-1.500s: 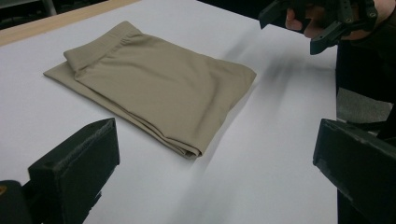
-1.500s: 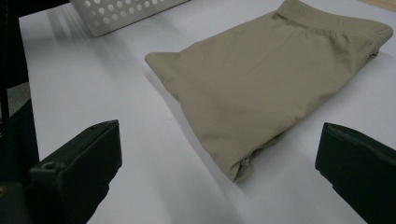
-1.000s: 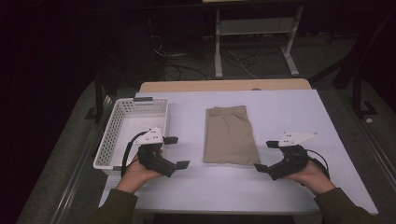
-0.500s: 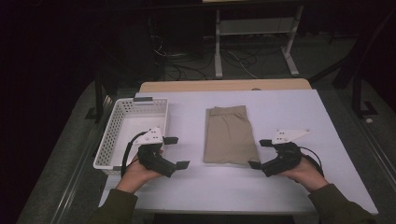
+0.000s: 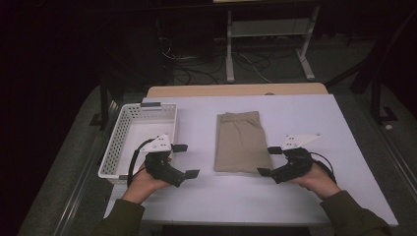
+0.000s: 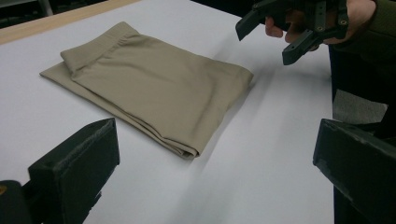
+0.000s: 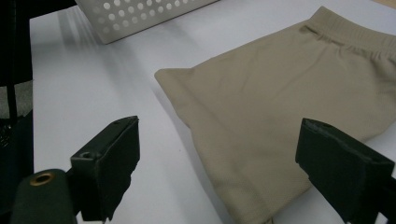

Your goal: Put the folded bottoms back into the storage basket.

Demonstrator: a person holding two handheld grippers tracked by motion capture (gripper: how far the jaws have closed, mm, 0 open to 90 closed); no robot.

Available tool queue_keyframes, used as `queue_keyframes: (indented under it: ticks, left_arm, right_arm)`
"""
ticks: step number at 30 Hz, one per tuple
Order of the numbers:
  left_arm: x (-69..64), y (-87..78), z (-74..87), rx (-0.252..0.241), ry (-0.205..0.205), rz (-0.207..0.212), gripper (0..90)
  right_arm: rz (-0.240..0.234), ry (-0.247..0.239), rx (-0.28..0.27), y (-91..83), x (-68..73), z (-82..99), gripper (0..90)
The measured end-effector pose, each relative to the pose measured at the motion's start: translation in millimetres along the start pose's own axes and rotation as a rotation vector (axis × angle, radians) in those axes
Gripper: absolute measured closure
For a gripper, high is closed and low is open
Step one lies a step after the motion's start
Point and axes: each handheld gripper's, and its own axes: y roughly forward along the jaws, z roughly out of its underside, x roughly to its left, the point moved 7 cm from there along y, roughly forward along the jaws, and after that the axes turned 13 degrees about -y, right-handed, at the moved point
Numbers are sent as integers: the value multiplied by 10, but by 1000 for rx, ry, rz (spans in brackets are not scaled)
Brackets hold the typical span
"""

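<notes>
On the white desk [image 5: 206, 118], the folded tan shorts [image 5: 242, 142] lie flat beside the basket [image 5: 142, 132]. The right claw [image 5: 269, 161] has been moved in against their near corner, its jaws just narrowed but nothing gripped; the left claw [image 5: 186, 161] is held released, apart. A grasp appears imminent.

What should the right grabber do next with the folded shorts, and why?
Probably slide the right gripper a little further onto the near corner of the folded shorts and pinch it. Its jaws have just been closing but stand open at that edge, gripping nothing, and the white basket waits beside.
</notes>
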Motion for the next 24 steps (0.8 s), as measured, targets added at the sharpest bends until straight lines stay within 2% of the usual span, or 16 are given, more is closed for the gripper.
queue_keyframes:
  ticks: [24]
  left_arm:
    - [6, -3, -1, 0, -6, 1, 4]
  right_arm:
    - [-41, -12, 18, 215, -37, -98, 203]
